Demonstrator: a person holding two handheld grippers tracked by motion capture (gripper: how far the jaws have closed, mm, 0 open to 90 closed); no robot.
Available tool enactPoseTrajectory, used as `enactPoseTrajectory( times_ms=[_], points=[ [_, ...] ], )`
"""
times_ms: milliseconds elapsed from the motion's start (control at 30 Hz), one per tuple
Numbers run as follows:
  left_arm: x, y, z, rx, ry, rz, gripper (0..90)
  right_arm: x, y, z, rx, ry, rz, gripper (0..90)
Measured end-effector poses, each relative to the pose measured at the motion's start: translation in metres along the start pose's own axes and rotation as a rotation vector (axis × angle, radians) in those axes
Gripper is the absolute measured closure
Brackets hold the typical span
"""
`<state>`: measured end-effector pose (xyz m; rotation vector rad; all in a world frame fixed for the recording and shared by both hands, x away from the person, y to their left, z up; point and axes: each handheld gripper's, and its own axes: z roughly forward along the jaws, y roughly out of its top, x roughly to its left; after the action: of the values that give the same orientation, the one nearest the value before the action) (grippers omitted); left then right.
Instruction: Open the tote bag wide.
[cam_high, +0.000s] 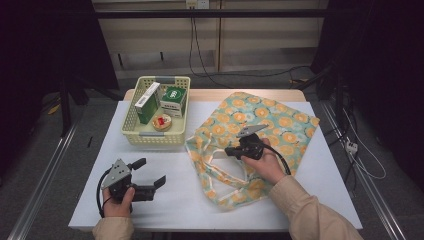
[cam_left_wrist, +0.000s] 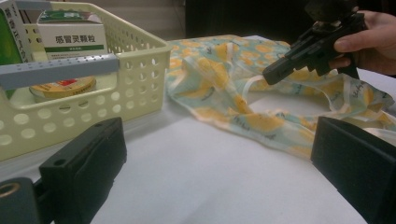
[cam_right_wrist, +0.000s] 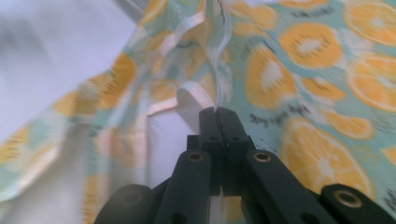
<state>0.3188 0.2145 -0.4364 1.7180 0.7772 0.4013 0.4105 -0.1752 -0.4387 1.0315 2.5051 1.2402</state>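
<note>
Two tools in use. Right tool (cam_high: 231, 150) is pressed together, pinching the white strap of the orange-print bag (cam_high: 260, 125), which lies on the bench's right half. Left tool (cam_high: 150, 172) is spread wide, hovering near the front-left edge, beside the yellow basket (cam_high: 131, 131).

The desk (cam_high: 200, 200) carries a basket (cam_high: 131, 131) at its far left and a bag (cam_high: 280, 130) at its right, the two near each other. In the basket, two boxes (cam_high: 172, 101) stand at the back, side by side; a tin (cam_high: 162, 122) lies in front of them. The left tongs (cam_high: 150, 172) rest on the desk in front of the basket, left of the bag. The right tongs (cam_high: 229, 151) sit at the bag's left part, on its handle (cam_right_wrist: 219, 70).
</note>
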Motion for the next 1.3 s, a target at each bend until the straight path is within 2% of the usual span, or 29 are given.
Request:
enactPoseTrajectory(
  times_ms=[33,100,167,200,300,367,433,467,500,600,667,733,867,933,1033,1067,1100,1167,1233,1300],
  points=[
    [0.0,0.0,0.0,0.001,0.0,0.0,3.3,0.004,0.003,0.0,-0.015,0.014,-0.001,90.0],
    [0.0,0.0,0.001,0.003,0.002,0.0,3.3,0.01,0.009,0.001,-0.018,0.003,-0.026,90.0],
    [0.0,0.0,0.001,0.004,0.002,0.002,3.3,0.012,0.013,0.003,-0.017,0.004,-0.03,90.0],
    [0.0,0.0,0.001,0.002,0.001,0.002,3.3,0.012,0.014,0.004,-0.017,-0.004,-0.027,90.0],
    [0.001,0.0,0.0,-0.002,0.002,0.0,3.3,0.01,0.017,0.006,-0.032,0.021,-0.001,90.0],
    [0.001,0.0,0.0,0.006,0.002,0.006,3.3,0.011,0.016,0.009,0.0,0.014,-0.023,90.0],
    [0.001,-0.001,0.0,0.005,0.0,0.004,3.3,0.014,0.012,0.013,0.044,0.027,-0.045,90.0],
    [0.001,-0.001,0.0,0.005,0.0,0.006,3.3,0.016,0.01,0.013,0.044,0.031,-0.049,89.3],
    [0.002,-0.001,0.0,0.005,0.0,0.006,3.3,0.018,0.007,0.013,0.047,0.038,-0.048,85.6],
    [0.0,-0.001,0.0,-0.002,0.002,-0.003,3.3,0.026,0.004,0.009,0.023,0.043,-0.042,61.9],
    [0.0,0.0,0.0,0.002,0.002,0.0,3.3,0.033,0.004,0.004,0.022,0.034,-0.066,48.7],
    [0.0,0.0,0.0,0.003,0.001,0.002,3.3,0.043,0.002,-0.001,0.023,0.015,-0.103,44.3],
    [-0.001,0.0,0.001,0.006,0.0,0.008,3.3,0.061,-0.007,-0.007,0.035,0.087,-0.148,47.2],
    [-0.001,0.0,0.001,0.007,0.001,0.005,3.3,0.072,-0.013,-0.004,0.061,0.115,-0.165,48.2],
    [-0.001,0.0,0.001,0.01,0.0,0.012,3.3,0.082,-0.025,0.008,0.13,0.103,-0.225,50.1],
    [-0.002,0.0,0.001,0.009,-0.001,0.011,3.3,0.083,-0.028,0.01,0.113,0.091,-0.231,51.0],
    [-0.002,0.0,0.001,0.009,-0.001,0.007,3.3,0.083,-0.028,0.01,0.11,0.09,-0.214,55.3],
    [-0.002,0.0,0.002,0.009,-0.001,0.004,3.3,0.08,-0.027,0.01,0.106,0.101,-0.208,73.5],
    [-0.002,0.0,0.002,0.009,0.0,0.006,3.3,0.077,-0.026,0.01,0.119,0.119,-0.189,80.2],
    [-0.001,0.0,0.001,0.009,0.0,0.011,3.3,0.075,-0.023,0.009,0.135,0.123,-0.198,86.9]
  ],
)
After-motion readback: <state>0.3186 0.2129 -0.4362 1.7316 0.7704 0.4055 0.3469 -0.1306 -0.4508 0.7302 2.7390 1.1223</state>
